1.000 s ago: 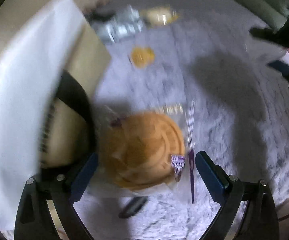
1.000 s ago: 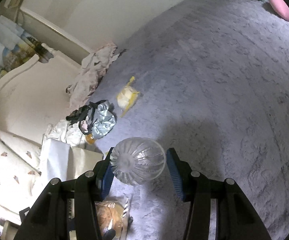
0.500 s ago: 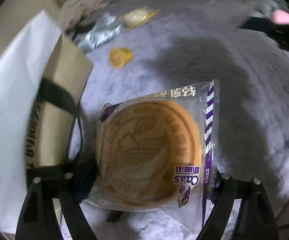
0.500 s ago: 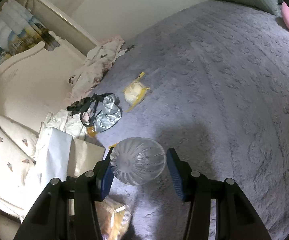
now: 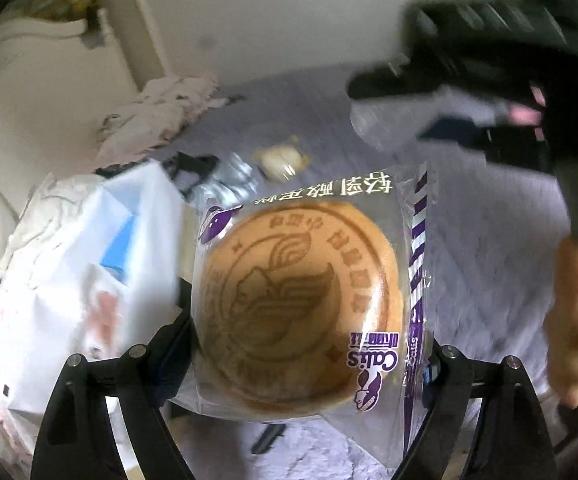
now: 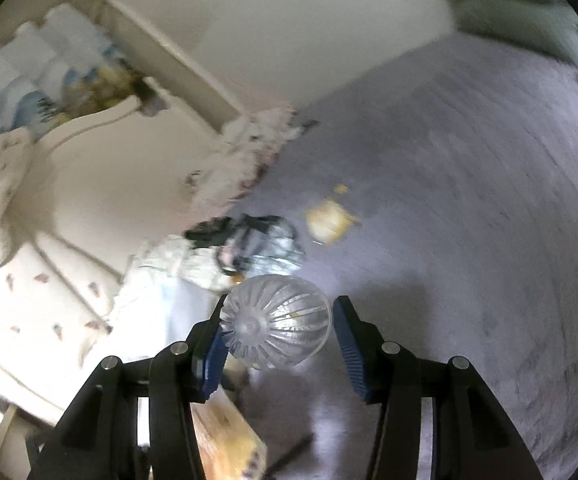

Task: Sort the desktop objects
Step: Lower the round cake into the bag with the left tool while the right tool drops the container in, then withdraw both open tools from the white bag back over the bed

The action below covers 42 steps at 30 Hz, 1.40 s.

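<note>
Left claw [image 5: 309, 364] clamped on a wrapped round cake [image 5: 301, 312] — clear packet with purple print and a striped edge, held up face-on between both fingers, filling the middle of the left wrist view. Just left of it, a white paper bag [image 5: 89, 280], blurred, with a blue patch inside. Farther off, on the grey bedspread [image 5: 489, 260], a small yellowish packet [image 5: 281, 160] beside a crinkled silver wrapper [image 5: 229, 178]; a heap of pale clothes [image 5: 161, 116] against the wall.

Right claw [image 6: 277, 336] closed on a clear ribbed plastic ball [image 6: 275, 322] — left pad pressed to it, right pad at its edge, contact there hard to tell. Beyond, same yellowish packet [image 6: 331, 222] on the bedspread [image 6: 469, 220], silver wrapper [image 6: 277, 252] with a black strap next to it, clothes heap [image 6: 249, 148] behind.
</note>
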Available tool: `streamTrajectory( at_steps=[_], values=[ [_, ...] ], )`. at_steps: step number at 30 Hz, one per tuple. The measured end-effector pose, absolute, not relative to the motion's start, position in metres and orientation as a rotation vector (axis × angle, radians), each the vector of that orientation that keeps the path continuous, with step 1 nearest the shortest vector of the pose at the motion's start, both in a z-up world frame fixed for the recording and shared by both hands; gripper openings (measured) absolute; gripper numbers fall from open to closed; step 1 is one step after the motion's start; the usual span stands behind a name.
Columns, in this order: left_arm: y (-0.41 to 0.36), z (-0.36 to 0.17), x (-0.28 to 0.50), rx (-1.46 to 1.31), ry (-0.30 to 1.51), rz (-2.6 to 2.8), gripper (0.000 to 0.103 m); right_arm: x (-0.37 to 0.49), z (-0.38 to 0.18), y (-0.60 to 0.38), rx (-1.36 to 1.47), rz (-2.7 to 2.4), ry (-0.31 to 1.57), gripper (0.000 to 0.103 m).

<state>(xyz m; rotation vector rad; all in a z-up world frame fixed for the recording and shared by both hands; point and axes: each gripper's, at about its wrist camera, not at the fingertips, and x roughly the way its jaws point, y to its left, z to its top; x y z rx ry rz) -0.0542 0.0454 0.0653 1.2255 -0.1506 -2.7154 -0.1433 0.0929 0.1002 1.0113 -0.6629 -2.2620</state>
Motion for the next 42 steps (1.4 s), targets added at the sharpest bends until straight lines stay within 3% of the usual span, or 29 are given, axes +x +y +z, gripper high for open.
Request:
streamTrajectory(
  at_steps=[10, 24, 42],
  values=[
    [-0.060, 0.124, -0.024, 1.056, 0.113, -2.631, 0.086, -0.100, 0.182, -0.009, 0.821, -2.116, -0.385, 0.047],
    [-0.135, 0.092, -0.016, 1.136, 0.484, -2.460, 0.091, -0.083, 0.193, -0.138, 0.816, -1.989, -0.153, 0.042],
    [-0.091, 0.103, -0.031, 1.082, 0.469, -2.658, 0.093, -0.105, 0.189, -0.094, 0.876, -2.109, -0.187, 0.042]
  ],
)
